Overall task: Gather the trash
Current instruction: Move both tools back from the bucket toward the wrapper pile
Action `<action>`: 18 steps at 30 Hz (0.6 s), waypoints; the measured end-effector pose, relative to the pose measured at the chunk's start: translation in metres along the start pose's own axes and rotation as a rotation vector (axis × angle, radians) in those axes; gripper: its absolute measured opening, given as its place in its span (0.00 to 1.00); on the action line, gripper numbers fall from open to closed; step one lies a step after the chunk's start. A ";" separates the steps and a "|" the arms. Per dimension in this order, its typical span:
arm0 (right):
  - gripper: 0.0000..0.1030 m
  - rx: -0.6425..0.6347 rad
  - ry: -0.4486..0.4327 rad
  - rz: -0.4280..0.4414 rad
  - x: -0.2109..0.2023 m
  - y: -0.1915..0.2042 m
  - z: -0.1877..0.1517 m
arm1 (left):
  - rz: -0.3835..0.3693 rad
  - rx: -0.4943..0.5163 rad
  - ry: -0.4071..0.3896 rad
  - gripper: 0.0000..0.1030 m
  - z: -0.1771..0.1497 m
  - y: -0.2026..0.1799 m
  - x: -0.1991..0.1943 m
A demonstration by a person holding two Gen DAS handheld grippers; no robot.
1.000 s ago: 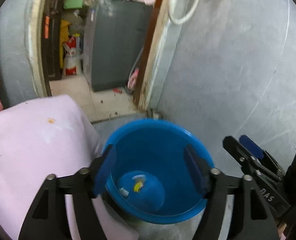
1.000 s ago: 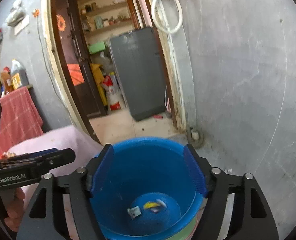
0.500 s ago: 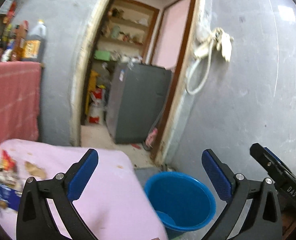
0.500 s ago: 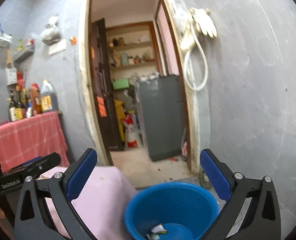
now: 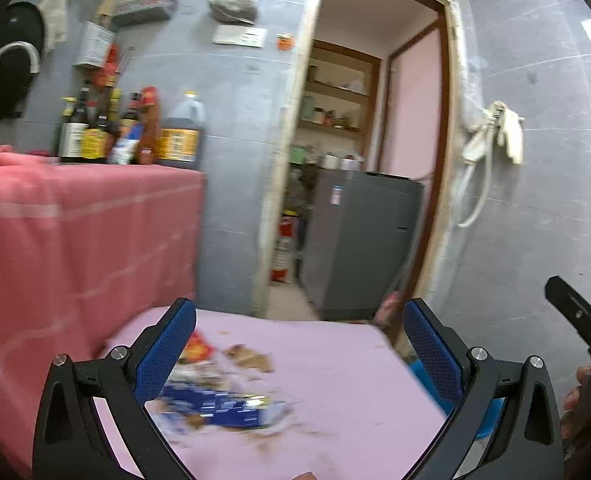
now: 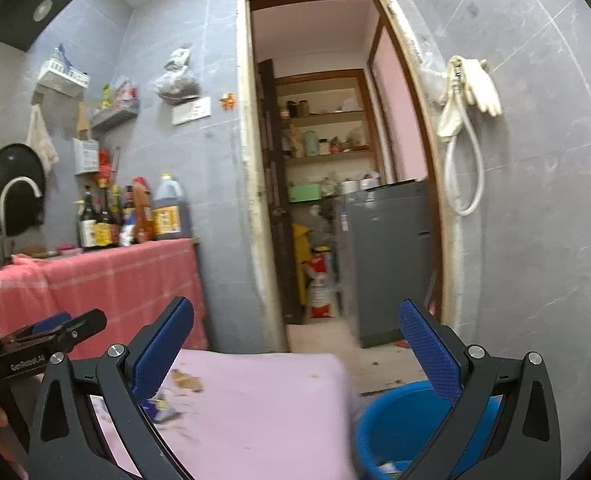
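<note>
Trash lies on a pink-covered table point(image 5: 335, 364): a blue wrapper point(image 5: 223, 406), a red and yellow scrap point(image 5: 197, 350) and brown crumbs point(image 5: 249, 356). My left gripper point(image 5: 299, 354) is open and empty, raised above the table facing this pile. The trash also shows in the right wrist view point(image 6: 163, 404) at the table's left. My right gripper point(image 6: 297, 354) is open and empty above the table's point(image 6: 263, 400) right part. A blue bucket point(image 6: 395, 428) stands on the floor right of the table, with scraps at its bottom. Its rim peeks out behind the right finger in the left wrist view point(image 5: 417, 368).
A counter with a red checked cloth point(image 6: 107, 280) holds several bottles point(image 6: 135, 216) at the left. A doorway point(image 6: 335, 184) ahead leads to a room with a grey appliance point(image 6: 387, 256) and shelves. A grey tiled wall point(image 6: 535, 200) with a hanging hose is at the right.
Both grippers have opened wide, lifted away from over the bucket and swung left toward the table. The trash pile has come into view.
</note>
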State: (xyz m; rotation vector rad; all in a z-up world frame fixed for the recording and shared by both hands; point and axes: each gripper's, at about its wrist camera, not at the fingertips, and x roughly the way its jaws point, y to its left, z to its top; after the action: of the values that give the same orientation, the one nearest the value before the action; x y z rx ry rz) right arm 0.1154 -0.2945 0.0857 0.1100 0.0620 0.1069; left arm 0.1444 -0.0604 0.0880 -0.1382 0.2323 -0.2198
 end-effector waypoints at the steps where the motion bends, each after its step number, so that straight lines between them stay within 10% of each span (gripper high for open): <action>1: 1.00 0.005 0.001 0.013 0.001 0.006 -0.001 | 0.020 -0.001 -0.002 0.99 -0.003 0.008 -0.004; 18: 1.00 -0.070 0.172 0.161 0.063 0.074 -0.061 | 0.193 0.028 0.118 0.99 -0.072 0.100 -0.008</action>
State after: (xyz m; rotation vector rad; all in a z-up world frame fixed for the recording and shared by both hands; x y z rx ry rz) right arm 0.1658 -0.2082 0.0297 0.0358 0.2208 0.2787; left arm 0.1390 0.0301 0.0048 -0.0740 0.3582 -0.0396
